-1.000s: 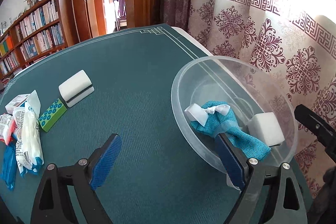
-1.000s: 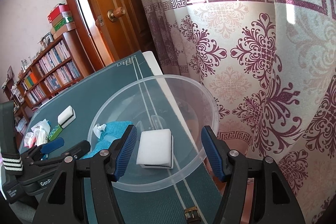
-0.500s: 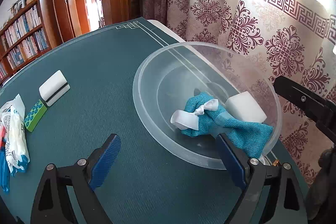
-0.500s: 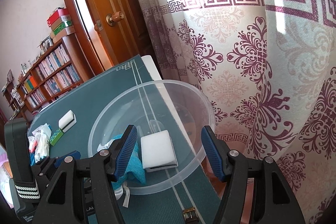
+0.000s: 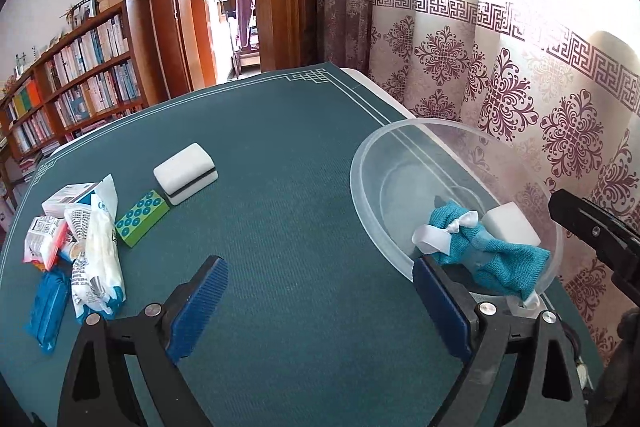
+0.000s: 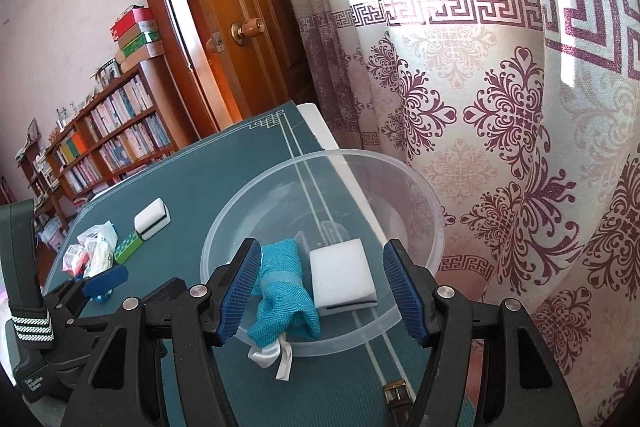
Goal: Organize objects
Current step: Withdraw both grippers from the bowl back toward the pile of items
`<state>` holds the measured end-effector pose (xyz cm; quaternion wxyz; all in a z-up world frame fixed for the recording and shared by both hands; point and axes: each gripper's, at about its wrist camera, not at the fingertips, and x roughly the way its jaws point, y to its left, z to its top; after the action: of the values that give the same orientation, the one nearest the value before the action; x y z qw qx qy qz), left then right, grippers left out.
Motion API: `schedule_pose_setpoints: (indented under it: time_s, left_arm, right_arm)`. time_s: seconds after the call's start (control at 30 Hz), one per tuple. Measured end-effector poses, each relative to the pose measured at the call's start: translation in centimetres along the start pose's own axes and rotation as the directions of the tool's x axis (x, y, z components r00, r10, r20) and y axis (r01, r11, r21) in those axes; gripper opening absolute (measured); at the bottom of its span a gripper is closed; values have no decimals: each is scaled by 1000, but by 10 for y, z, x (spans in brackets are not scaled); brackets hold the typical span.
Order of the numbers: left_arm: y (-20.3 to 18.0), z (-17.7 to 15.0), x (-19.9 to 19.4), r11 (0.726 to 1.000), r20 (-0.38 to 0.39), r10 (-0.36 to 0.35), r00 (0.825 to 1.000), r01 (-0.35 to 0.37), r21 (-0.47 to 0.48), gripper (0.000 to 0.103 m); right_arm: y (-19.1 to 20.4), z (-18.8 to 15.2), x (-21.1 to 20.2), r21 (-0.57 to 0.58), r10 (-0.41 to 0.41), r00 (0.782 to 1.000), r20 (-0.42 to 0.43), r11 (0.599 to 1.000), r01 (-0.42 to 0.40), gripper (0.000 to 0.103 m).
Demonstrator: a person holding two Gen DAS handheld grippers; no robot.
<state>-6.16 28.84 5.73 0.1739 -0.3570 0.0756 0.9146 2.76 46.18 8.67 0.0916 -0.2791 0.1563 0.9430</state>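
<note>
Left wrist view: left gripper jaws wide, empty, over bare green mat. Clear round plastic bowl at table's right edge holds teal drawstring pouch, white sponge block. Right gripper jaws apart, empty, over bowl.

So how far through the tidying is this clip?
Partly done. The clear bowl already holds a teal cloth pouch and one white sponge. Both the left gripper and right gripper are open and empty. Left: the second sponge, green box and packets.
</note>
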Motion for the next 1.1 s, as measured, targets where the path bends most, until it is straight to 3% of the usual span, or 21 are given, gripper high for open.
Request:
schedule_pose_setpoints:
  time_s: [0.4,1.1]
  left_arm:
    - [29,-13,-20,997,39,72,997,-72,-3,99]
    - [102,-38,-31,986,24,144,989,-141,-90,101]
  right_arm:
    - [35,-15,-8,-67,44,999,-28,997,-45,65]
    - [96,-47,5,-142,93,986,-135,984,-112,66]
